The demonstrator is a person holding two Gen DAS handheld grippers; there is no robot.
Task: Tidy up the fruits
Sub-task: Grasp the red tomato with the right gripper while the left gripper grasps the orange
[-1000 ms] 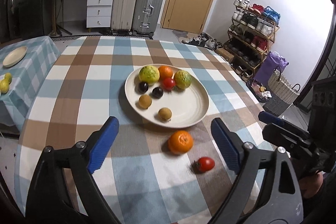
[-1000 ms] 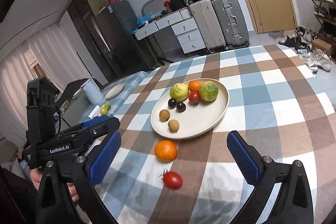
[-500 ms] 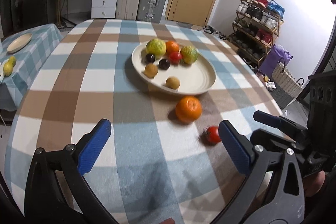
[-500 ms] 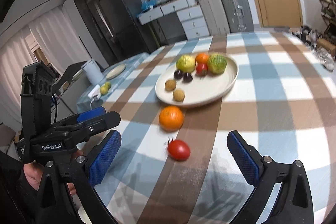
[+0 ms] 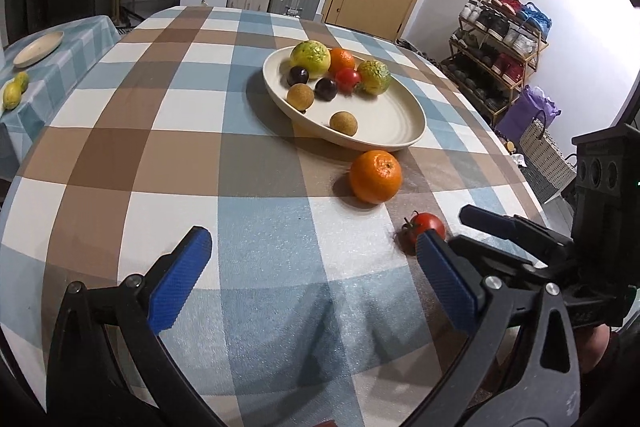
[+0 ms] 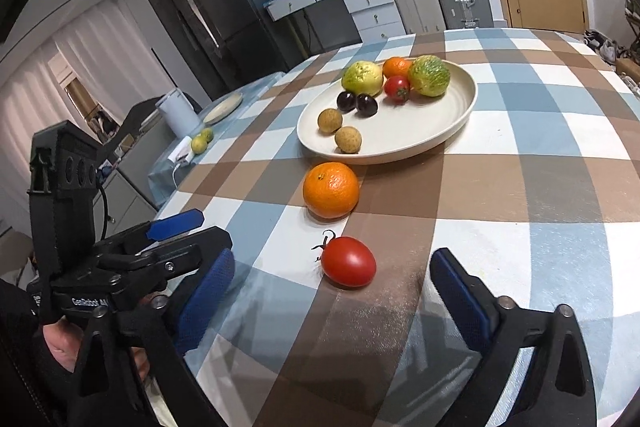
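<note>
A cream plate on the checked tablecloth holds several fruits: two green-yellow ones, an orange, a tomato, two dark plums, two brown longans. A loose orange lies just in front of the plate. A loose red tomato lies nearer to me. My right gripper is open, low over the cloth, with the tomato just ahead between its fingers. My left gripper is open and empty, the tomato by its right finger.
The left gripper also shows in the right wrist view, and the right one in the left wrist view. A side table at left holds a plate and small green fruits. Suitcases, drawers and a shoe rack stand behind.
Both grippers have dropped lower and moved forward toward the loose tomato and orange. The fruits have not moved. Both grippers stay open.
</note>
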